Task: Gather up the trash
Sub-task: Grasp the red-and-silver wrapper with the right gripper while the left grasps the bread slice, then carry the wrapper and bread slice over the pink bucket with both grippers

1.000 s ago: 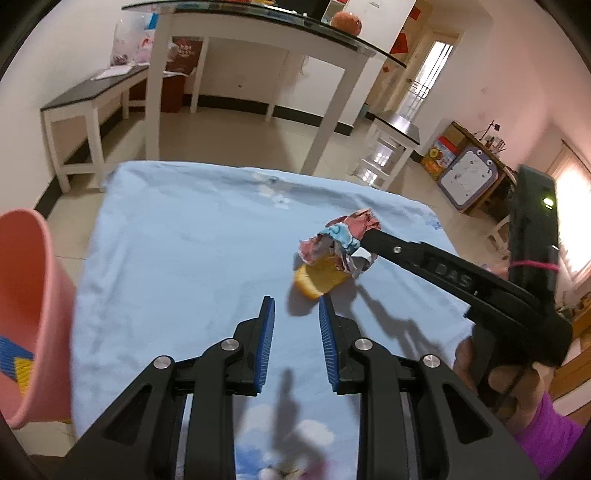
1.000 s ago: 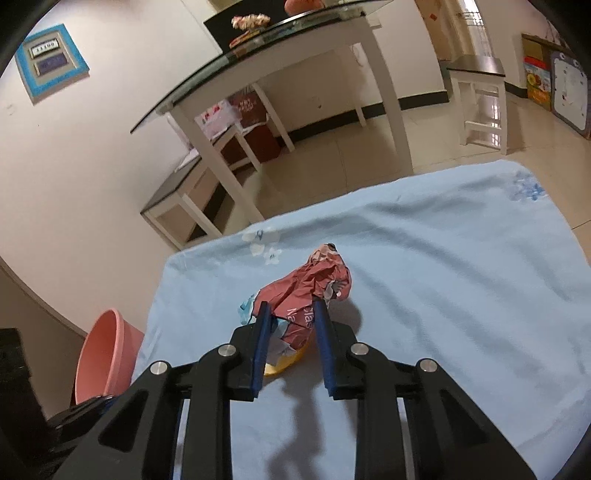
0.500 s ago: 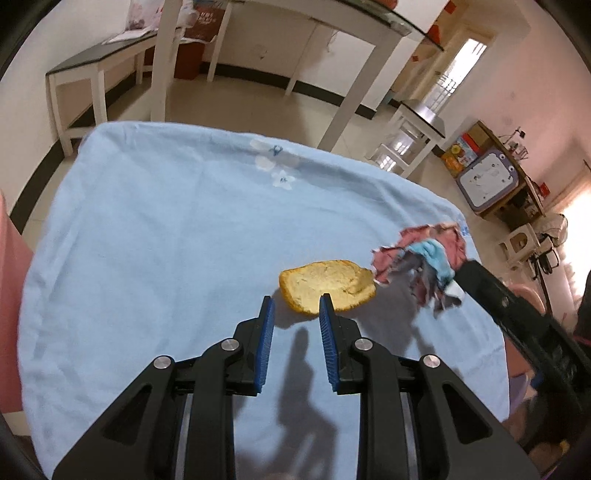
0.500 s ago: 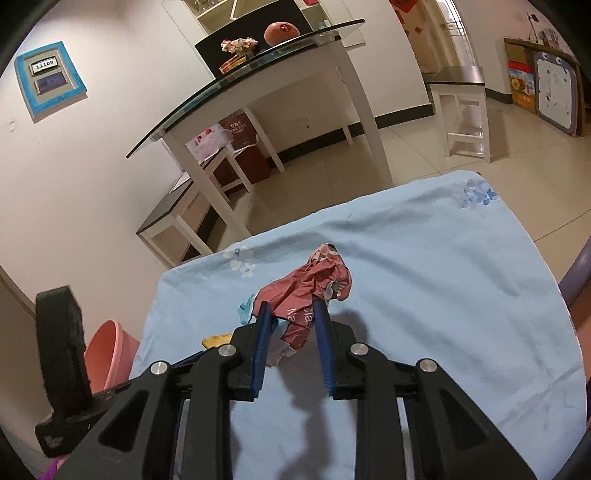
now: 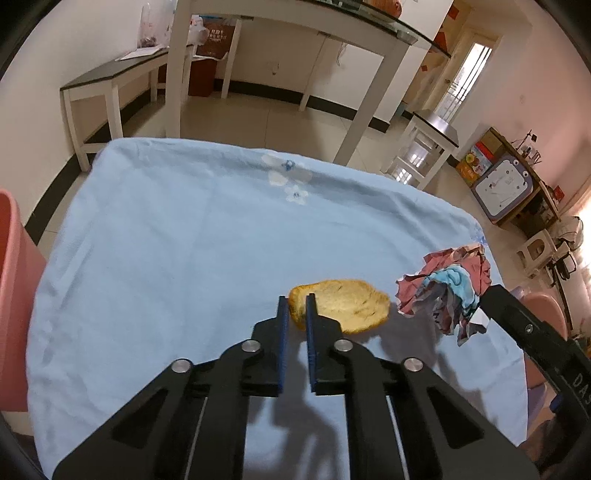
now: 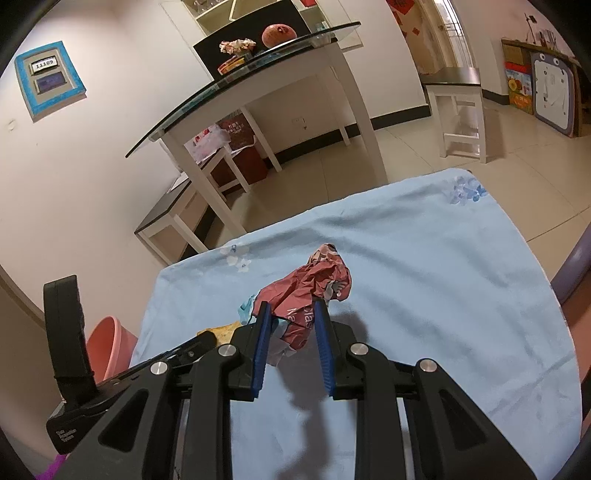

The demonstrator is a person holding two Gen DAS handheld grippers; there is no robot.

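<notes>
A yellow-orange peel-like scrap [image 5: 347, 302] lies on the light blue tablecloth [image 5: 166, 240]. My left gripper [image 5: 295, 301] is closing its jaws on the scrap's near left edge, and the blue pads [image 5: 283, 321] press on it. To the right, a crumpled red and blue wrapper [image 5: 447, 284] hangs just above the cloth, with my right gripper [image 6: 291, 306] shut on it. In the right wrist view the wrapper [image 6: 314, 284] bulges out past the fingers. The scrap [image 6: 223, 328] peeks out at the left, behind the left gripper's tip [image 6: 207, 338].
A pink bin [image 5: 14, 295] stands on the floor off the table's left edge, also seen as a pink rim [image 6: 109, 339]. Beyond the cloth's far edge are a white glass-topped table [image 5: 354, 33], a low bench [image 5: 110, 77] and a stool [image 5: 432, 140].
My left gripper moved forward and its jaws closed on the scrap's edge. My right gripper carried the wrapper off the scrap to the right.
</notes>
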